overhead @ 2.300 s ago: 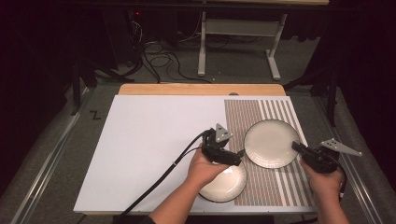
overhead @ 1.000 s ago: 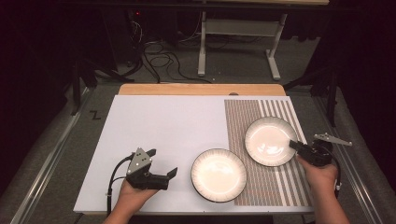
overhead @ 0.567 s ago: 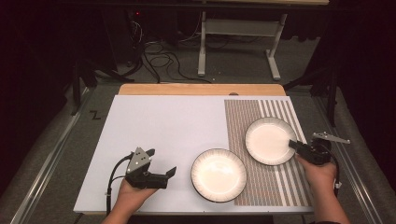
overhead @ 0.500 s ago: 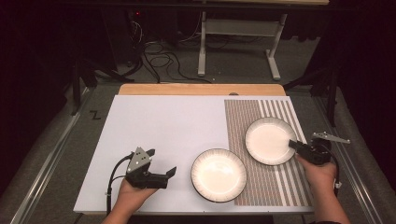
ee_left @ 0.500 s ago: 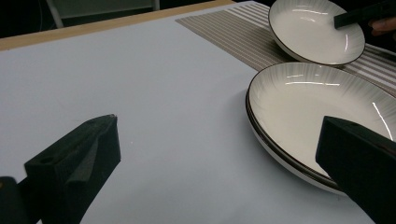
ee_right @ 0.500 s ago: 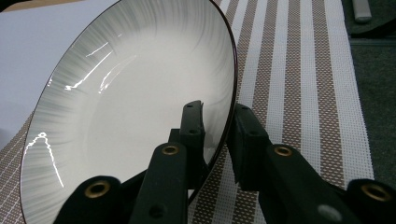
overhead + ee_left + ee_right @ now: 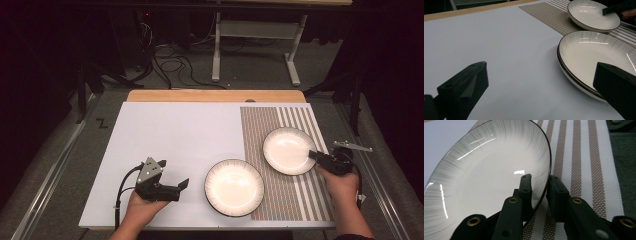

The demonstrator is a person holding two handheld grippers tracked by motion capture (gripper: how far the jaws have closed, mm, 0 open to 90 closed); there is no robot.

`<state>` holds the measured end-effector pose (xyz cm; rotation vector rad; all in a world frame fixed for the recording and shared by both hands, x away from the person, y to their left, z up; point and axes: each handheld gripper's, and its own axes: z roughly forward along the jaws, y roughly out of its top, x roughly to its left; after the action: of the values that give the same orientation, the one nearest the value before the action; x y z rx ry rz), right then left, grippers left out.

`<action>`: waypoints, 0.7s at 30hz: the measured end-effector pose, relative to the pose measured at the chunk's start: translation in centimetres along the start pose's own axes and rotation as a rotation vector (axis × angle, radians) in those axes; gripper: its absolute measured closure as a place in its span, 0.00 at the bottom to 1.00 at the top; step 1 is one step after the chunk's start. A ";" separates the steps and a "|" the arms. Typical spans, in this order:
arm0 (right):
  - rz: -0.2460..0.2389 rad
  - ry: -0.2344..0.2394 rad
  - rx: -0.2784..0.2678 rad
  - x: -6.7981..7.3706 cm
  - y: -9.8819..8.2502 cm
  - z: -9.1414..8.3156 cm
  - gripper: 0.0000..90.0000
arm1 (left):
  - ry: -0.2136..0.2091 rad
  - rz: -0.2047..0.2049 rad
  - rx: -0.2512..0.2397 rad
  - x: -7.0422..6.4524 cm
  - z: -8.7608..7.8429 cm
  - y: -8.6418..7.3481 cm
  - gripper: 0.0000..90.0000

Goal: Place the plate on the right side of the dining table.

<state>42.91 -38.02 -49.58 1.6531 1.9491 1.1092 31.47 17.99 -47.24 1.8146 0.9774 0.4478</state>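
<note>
Hand-held gripper (image 7: 539, 186) astride plate (image 7: 486, 180) rim, seemingly pinching it, striped mat (image 7: 584, 157) beneath

No writing, label, brand or number could be read anywhere. The one thing like a sign was a dark Z-shaped mark (image 7: 101, 123) on the grey floor just left of the counter (image 7: 175, 135), and I could not tell whether it was a letter or a scrap of tape. The plates and the striped placemat carried only pattern.
</note>
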 end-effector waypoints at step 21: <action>-0.052 -0.034 -0.006 0.6 0.1 -0.3 0.62 | 0.011 0.000 0.000 0.2 0.0 -0.1 0.01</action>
<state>42.65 -37.52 -49.17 1.5987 1.9536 1.0598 31.57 18.16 -47.35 1.8139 0.9847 0.4585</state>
